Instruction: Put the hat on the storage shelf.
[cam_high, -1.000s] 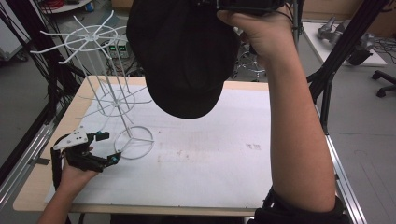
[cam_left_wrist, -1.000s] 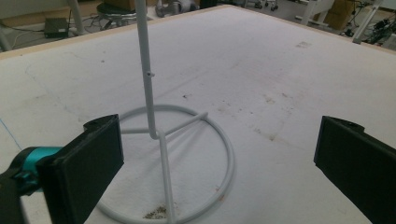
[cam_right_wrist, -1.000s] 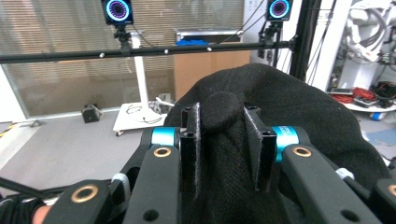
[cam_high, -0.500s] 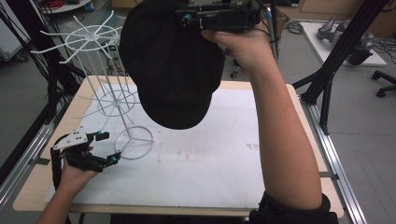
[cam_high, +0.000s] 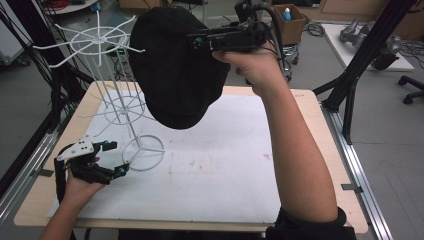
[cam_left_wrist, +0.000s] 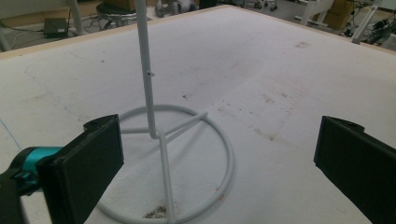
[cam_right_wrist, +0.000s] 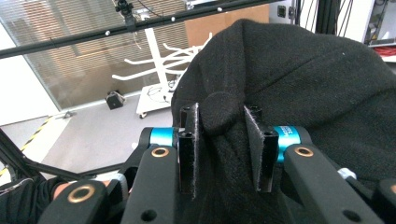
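A black cap (cam_high: 177, 70) hangs in the air over the table's far middle, just right of the top wheel of a white wire rack (cam_high: 100, 37). My right gripper (cam_high: 195, 41) points left and is shut on a fold of the cap (cam_right_wrist: 289, 79) near its top button. In the right gripper view the fabric is pinched between my right gripper's (cam_right_wrist: 222, 114) pads, and the jaws have just eased slightly. My left gripper (cam_high: 117, 158) rests low at the table's left, open, and its jaws face the rack's base ring (cam_left_wrist: 224, 140) without touching it (cam_left_wrist: 219, 135).
The rack's pole (cam_left_wrist: 144, 56) rises from the ring, with wire arms sticking out at two levels. A white mat (cam_high: 225, 165) covers the wooden table. Black frame posts (cam_high: 355, 75) stand at the right, and a cardboard box (cam_high: 290, 20) sits behind.
My right hand has come down and a little to the left with the cap, closer to the rack's top wheel. The left gripper has stayed put.
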